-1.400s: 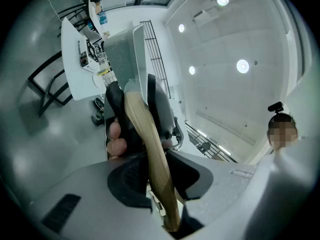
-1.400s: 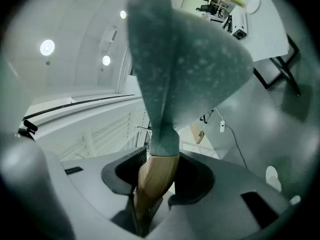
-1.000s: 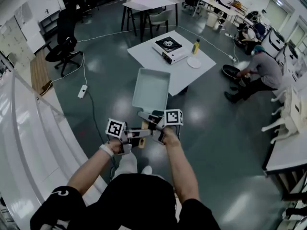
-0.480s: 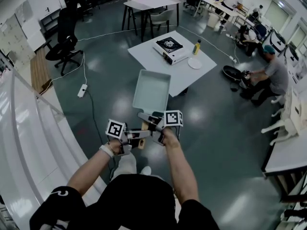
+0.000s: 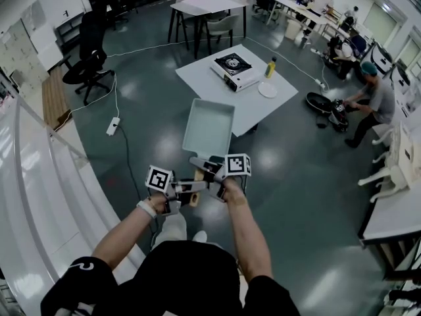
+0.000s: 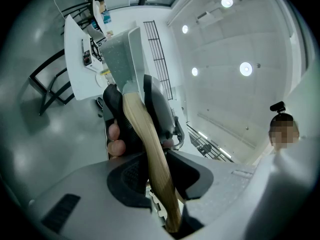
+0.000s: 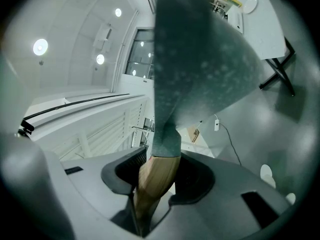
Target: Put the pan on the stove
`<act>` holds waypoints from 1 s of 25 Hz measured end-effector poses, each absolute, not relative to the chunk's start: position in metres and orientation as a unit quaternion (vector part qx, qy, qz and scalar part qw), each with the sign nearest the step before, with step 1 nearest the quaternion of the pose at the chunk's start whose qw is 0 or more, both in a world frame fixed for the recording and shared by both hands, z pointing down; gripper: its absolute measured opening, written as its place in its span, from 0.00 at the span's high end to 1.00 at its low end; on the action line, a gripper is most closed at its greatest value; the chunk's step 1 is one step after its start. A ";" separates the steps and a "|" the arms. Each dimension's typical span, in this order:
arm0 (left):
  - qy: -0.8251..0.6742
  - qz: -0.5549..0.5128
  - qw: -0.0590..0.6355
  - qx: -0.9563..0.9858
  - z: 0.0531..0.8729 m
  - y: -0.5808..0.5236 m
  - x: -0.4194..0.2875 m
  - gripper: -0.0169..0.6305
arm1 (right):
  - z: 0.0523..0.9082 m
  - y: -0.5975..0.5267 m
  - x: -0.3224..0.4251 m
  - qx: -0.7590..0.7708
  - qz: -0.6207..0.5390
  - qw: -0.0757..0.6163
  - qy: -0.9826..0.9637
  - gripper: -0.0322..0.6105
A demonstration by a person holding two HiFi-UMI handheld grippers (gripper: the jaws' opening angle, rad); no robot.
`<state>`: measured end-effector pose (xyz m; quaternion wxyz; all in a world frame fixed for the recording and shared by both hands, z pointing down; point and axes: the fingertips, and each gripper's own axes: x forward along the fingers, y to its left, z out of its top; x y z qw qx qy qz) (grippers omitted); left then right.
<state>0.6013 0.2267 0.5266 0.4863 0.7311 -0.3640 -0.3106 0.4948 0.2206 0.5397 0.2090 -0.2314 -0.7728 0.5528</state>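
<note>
A square grey-green pan [image 5: 209, 125] with a wooden handle [image 5: 195, 191] is held out in the air over the floor in the head view. My left gripper [image 5: 189, 189] is shut on the handle's rear end, and my right gripper [image 5: 206, 169] is shut on it nearer the pan. In the left gripper view the handle [image 6: 150, 159] runs between the pads, toward the pan [image 6: 122, 59]. The right gripper view shows the handle [image 7: 155, 176] clamped under the pan's underside [image 7: 200, 54]. The portable stove [image 5: 231, 65] sits on a white table [image 5: 197, 78] beyond the pan.
A yellow bottle [image 5: 268, 64] and a white plate [image 5: 266, 89] share the table with the stove. A black office chair [image 5: 89, 68] and a power strip [image 5: 113, 125] with cables lie left. A white railing [image 5: 39, 170] runs along the left. A person [image 5: 371, 97] crouches at right.
The pan and both grippers hold the same place. The crouching person at the far right has shifted further right.
</note>
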 end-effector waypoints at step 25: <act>-0.345 -0.303 0.498 0.736 0.525 0.192 0.531 0.83 | 0.541 0.181 0.426 -0.205 0.558 0.211 -0.776 0.73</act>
